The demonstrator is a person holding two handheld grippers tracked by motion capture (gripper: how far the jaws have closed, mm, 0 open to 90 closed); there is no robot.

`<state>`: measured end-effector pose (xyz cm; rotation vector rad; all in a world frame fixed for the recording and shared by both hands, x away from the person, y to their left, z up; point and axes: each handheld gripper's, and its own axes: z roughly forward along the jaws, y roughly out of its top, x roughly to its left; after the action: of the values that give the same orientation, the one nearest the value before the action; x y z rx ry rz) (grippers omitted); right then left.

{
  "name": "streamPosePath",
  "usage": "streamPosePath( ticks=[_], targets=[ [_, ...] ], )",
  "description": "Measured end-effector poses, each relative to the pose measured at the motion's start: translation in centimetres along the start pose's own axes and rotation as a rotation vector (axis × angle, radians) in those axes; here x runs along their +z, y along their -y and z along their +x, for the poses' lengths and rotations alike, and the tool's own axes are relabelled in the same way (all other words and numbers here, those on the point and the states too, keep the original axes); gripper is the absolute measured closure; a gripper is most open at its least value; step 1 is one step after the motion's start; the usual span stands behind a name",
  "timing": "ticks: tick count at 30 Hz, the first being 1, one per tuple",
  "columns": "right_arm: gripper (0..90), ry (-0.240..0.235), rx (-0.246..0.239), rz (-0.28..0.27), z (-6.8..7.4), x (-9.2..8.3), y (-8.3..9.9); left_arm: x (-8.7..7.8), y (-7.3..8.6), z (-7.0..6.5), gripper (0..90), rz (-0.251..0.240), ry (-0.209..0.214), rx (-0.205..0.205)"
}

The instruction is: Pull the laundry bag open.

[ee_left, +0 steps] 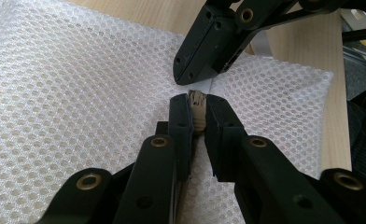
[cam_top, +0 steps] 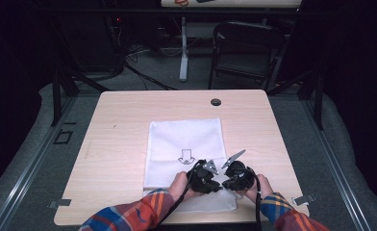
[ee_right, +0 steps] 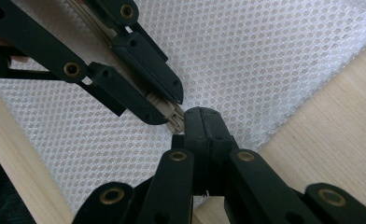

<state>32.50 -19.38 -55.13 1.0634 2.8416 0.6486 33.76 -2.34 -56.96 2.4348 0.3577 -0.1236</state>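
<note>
I see the white mesh bag [cam_top: 186, 154] lying flat in the middle of the counter [cam_top: 124, 115], with its near edge close to the counter's near edge and a black arrow [cam_top: 186, 156] printed on it. Both my hands work at the bag's near right part. The left claw [ee_left: 197, 109] is clenched on a small beige tab [ee_left: 198, 105], which looks like the zipper pull of the bag; its jaws stand on both sides of the tab and press it. In the right claw view I see the same tab [ee_right: 174, 120] between those jaws, with a beige zipper strip [ee_right: 97, 23] running away behind them. The right claw [ee_right: 203, 116] has its jaws fully together, the tips just beside the tab and almost touching the left claw; I cannot tell if a fold of the mesh is caught between them. In the high view the left claw [cam_top: 210, 175] and the right claw [cam_top: 227, 179] meet tip to tip over the bag. At the far side of the counter there is a small dark round cap [cam_top: 216, 102], well apart from the bag.
</note>
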Motion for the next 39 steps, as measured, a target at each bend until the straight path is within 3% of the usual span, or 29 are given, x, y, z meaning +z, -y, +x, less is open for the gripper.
streamPosePath(
  ticks=[8,10,11,16,22,25,26,39],
  targets=[
    [90.0,0.004,-0.033,0.001,0.08,0.01,0.13,-0.07,-0.02,-0.13,81.2,0.001,0.0,0.007],
    [90.0,0.002,-0.021,-0.017,0.24,0.14,0.19,-0.07,-0.01,-0.19,81.2,-0.001,-0.001,0.012],
    [90.0,0.017,-0.047,0.008,0.16,-0.04,0.09,-0.07,0.0,-0.2,81.2,-0.003,-0.003,0.015],
    [90.0,-0.001,-0.019,-0.016,0.22,0.16,0.21,-0.12,-0.01,-0.18,81.3,0.0,0.001,0.02],
    [90.0,-0.002,-0.018,-0.015,0.23,0.17,0.21,-0.28,-0.03,-0.26,81.3,0.017,-0.012,0.031],
    [90.0,0.005,-0.036,0.006,0.09,0.03,0.13,-0.55,0.39,0.06,81.3,-0.006,0.015,0.012],
    [90.0,-0.001,-0.03,0.001,0.17,0.07,0.13,-0.62,0.36,0.0,81.2,0.01,-0.001,0.02],
    [90.0,0.002,-0.037,0.007,0.22,0.05,0.06,-0.84,0.41,0.06,81.2,0.012,0.005,0.025]
  ],
)
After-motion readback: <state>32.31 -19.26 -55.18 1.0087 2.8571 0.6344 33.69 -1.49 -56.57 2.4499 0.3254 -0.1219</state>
